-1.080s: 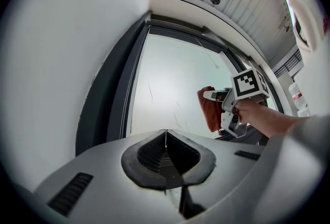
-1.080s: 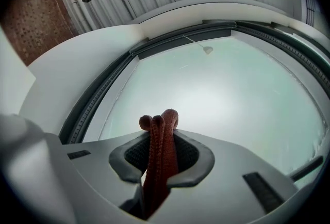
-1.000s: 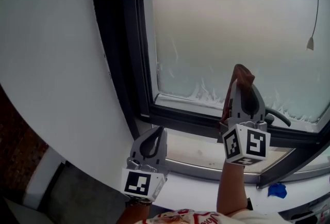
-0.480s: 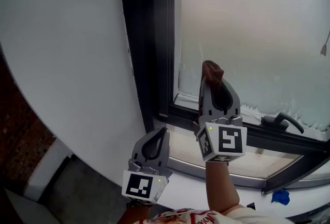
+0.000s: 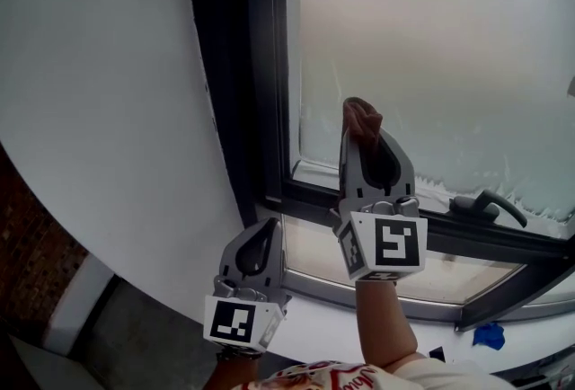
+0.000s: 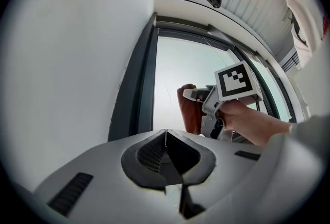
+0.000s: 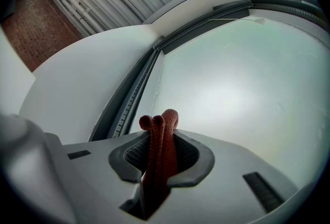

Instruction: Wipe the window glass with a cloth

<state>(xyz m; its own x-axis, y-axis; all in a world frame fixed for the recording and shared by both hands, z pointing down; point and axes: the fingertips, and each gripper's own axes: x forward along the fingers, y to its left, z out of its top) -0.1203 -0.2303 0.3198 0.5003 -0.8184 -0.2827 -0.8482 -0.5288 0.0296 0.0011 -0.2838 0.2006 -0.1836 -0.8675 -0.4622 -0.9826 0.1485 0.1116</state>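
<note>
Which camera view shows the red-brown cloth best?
The right gripper view: the cloth is centred, pinched between the right hand-held gripper's jaws. The head view shows only its top above that gripper; the left gripper view shows it small, side-on.

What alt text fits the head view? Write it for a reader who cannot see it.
The right gripper, shut on a reddish-brown cloth, holds it up at the lower left corner of the hazy window glass, beside the dark frame. The left gripper hangs lower, shut and empty, by the white wall.
</note>
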